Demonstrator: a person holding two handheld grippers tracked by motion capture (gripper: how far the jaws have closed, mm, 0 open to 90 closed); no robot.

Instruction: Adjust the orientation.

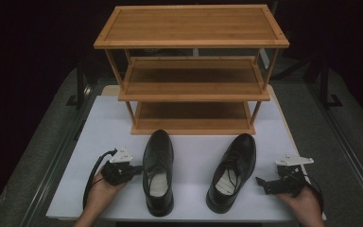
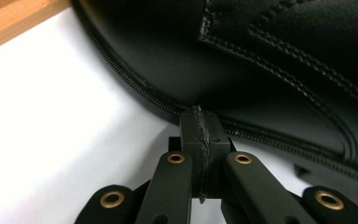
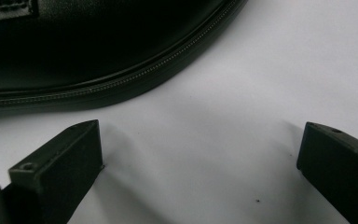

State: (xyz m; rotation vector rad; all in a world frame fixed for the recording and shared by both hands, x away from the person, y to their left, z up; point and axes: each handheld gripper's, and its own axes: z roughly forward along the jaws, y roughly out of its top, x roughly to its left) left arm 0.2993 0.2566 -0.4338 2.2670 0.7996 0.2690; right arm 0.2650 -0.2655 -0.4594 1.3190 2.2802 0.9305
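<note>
Left gripper (image 1: pixel 133 169): sat left of the left shoe (image 1: pixel 158 172), jaws pressed fully together with nothing between them, tips against the shoe's side near the sole.
Left-side risk: closed jaws could only push; a shove would likely have slid or turned the shoe on the white table top (image 1: pixel 194 146) instead of lifting it.
Left shoe: stood upright in front of the rack (image 1: pixel 191 71), toe toward the bottom shelf, apart from it.
Right shoe (image 1: pixel 232 171): stood right of the left shoe, angled, toe leaning toward the rack's right end.
Right gripper (image 1: pixel 262 182): lay right of the right shoe, jaws spread wide and empty, short of the sole.
Right-side risk: smooth curved leather might have slipped from the pads; a grip low on the sole could have tipped the shoe.
Rack risk: a carried shoe might have knocked a shelf edge.
</note>
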